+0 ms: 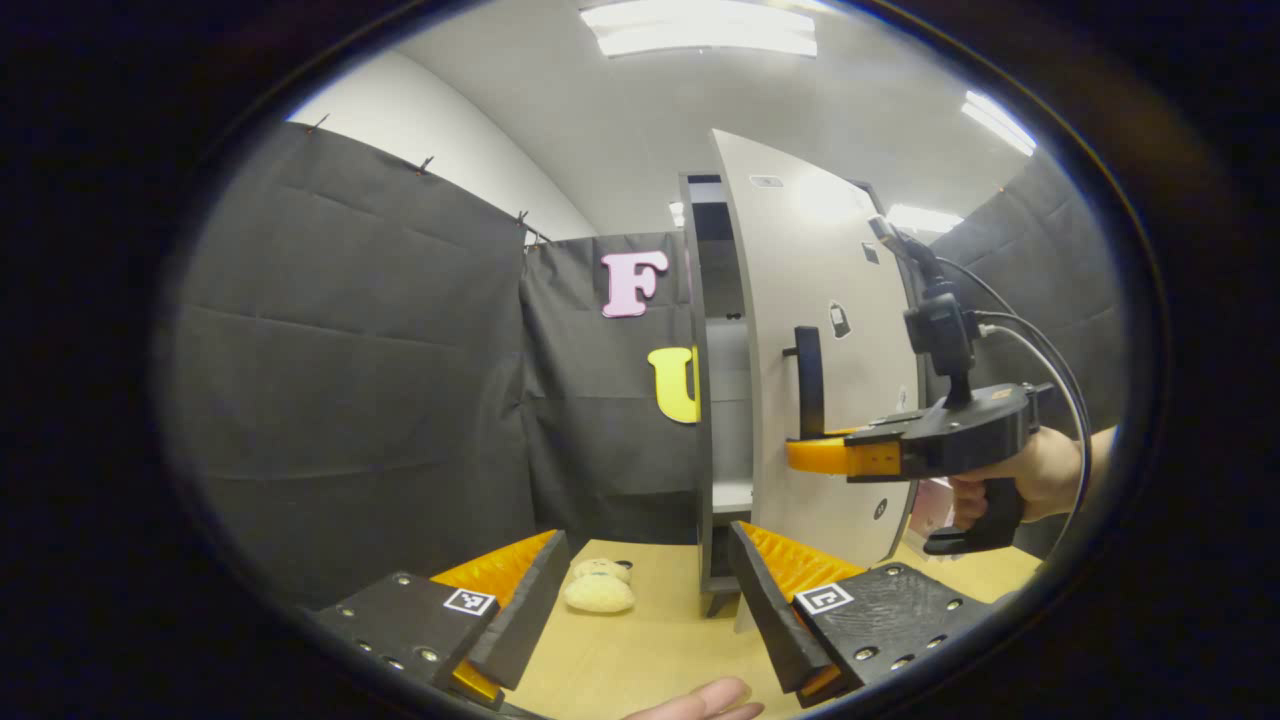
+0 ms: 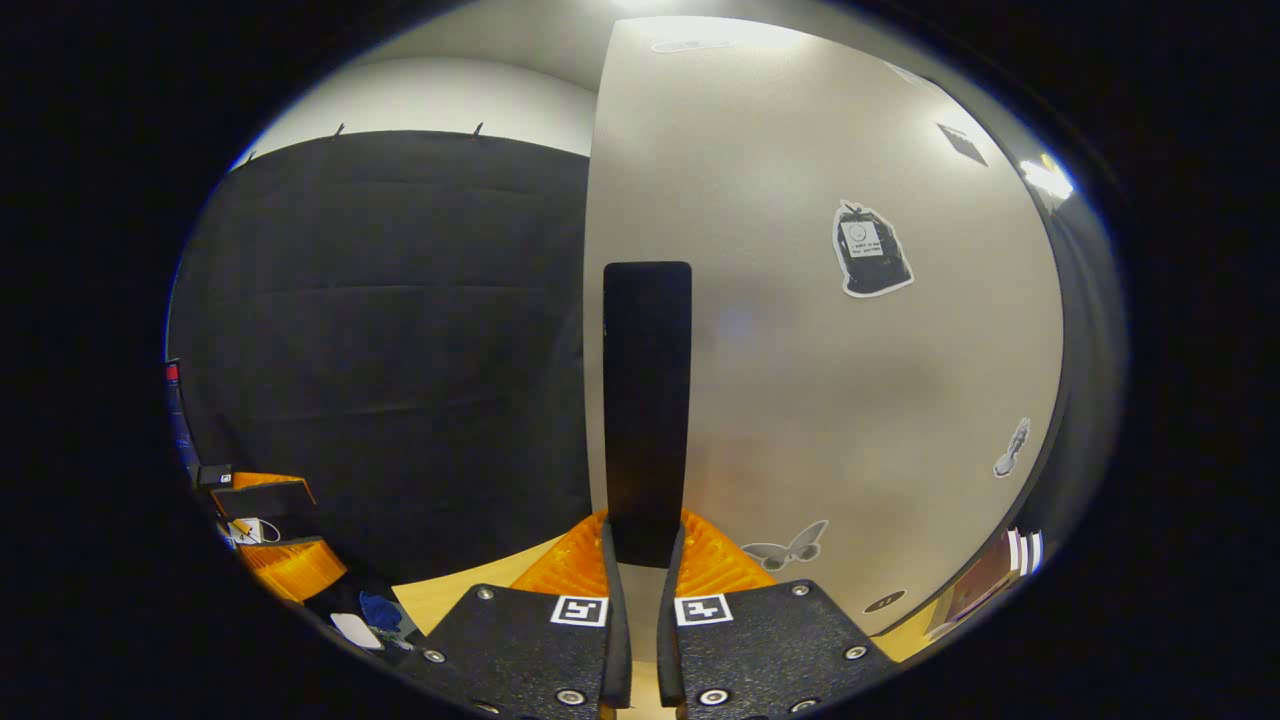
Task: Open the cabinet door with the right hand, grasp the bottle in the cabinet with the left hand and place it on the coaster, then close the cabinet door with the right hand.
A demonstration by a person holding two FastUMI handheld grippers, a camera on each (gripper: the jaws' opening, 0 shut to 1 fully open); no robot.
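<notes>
Right gripper (image 2: 640, 560) clamped on cabinet door (image 2: 800, 350) handle (image 2: 647, 400); left gripper (image 1: 640, 590) open near plush toy (image 1: 598, 588).

No readable words or numbers here: the cabinet door (image 2: 800, 330) carries stickers with print too small to make out, and both grippers wear square coded markers.

Door (image 1: 800, 300) swung part-open, its slab standing edge-on before the cabinet (image 1: 712, 400); only a narrow slot shows between door edge and cabinet frame. The right gripper (image 1: 815, 455) sits clamped on the dark handle (image 2: 647, 410), crossing the door's face. Left gripper (image 1: 640, 600) spread wide over bare table (image 1: 650, 650); a small plush (image 1: 600, 590) lies just before the cabinet's foot, near the far edge.
</notes>
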